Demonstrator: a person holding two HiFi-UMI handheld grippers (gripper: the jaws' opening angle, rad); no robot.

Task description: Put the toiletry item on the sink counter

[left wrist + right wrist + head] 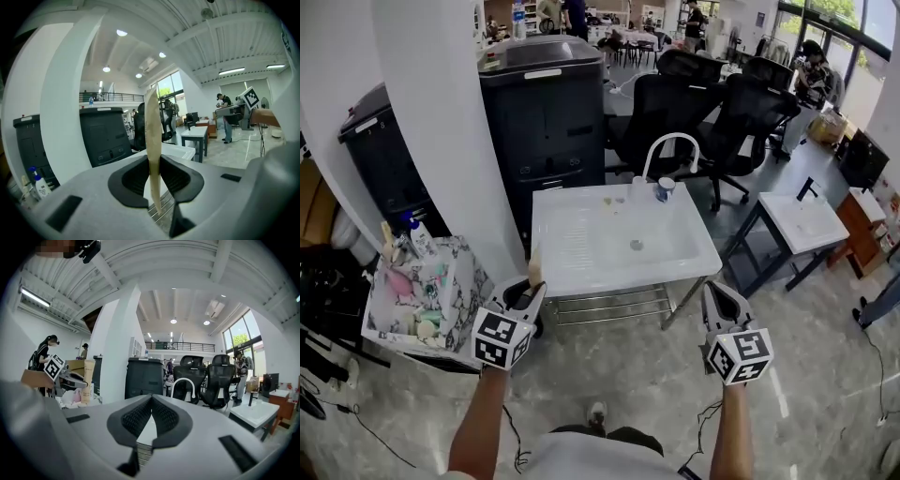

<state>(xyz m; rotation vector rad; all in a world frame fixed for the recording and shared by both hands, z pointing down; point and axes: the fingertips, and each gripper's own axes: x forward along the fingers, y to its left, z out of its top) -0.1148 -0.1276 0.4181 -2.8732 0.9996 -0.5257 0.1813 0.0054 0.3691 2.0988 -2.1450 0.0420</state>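
Toiletry tube (534, 265), thin and beige, stands upright, pinched between the jaws of the left gripper (532, 291). It is up in the air by the 7 o'clock corner of the white sink counter (581, 246). The right gripper (712, 292) is near the counter's 5 o'clock corner, jaws pressed together and empty, and a box (472, 274) of bottles sits at 9 o'clock from the left gripper.

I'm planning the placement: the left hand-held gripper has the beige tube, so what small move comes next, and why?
Probably carry the left hand-held gripper forward over the sink counter: its jaws clamp the beige tube upright, off the counter's front-left corner, not yet set down.
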